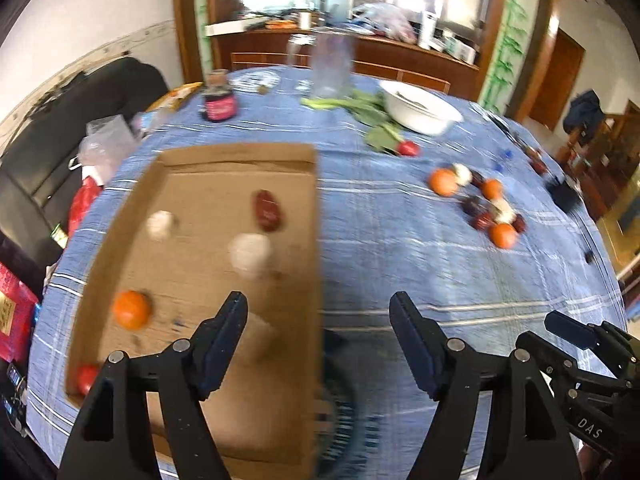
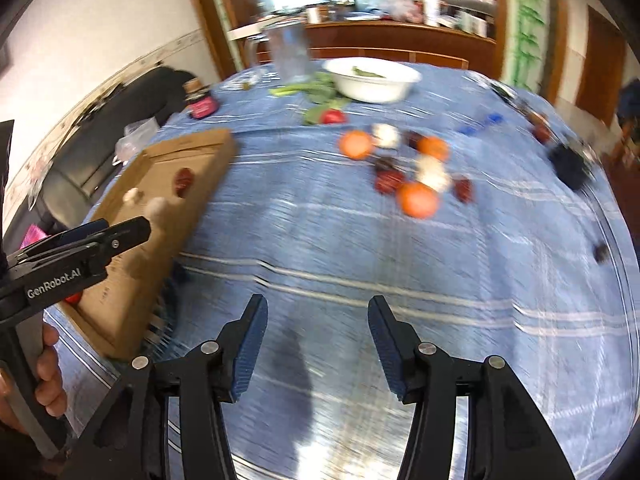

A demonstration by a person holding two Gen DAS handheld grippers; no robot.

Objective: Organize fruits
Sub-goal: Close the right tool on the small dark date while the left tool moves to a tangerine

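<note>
Between loads: both my tongs empty, jaws apart.
My left gripper (image 1: 318, 308) hangs over the shallow brown cardboard tray (image 1: 120, 216); my right gripper (image 2: 318, 314) must reach the loose pile of oranges, dates and white fruit (image 2: 416, 176) on the blue cloth.

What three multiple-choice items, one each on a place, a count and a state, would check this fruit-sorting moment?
1. Where does the white bowl stand?
A. inside the cardboard tray
B. on the blue tablecloth, far side
C. on the floor

2. How many orange fruits lie inside the cardboard tray?
A. one
B. three
C. none

3. How is the left claw?
A. shut on an orange
B. shut on a red date
C. open, holding nothing

Answers:
1 B: the bowl sits on the blue tablecloth beyond the loose fruit pile.
2 A: a single orange fruit lies in the tray, beside white pieces and a red date.
3 C: its jaws stand apart with nothing between them.
</note>
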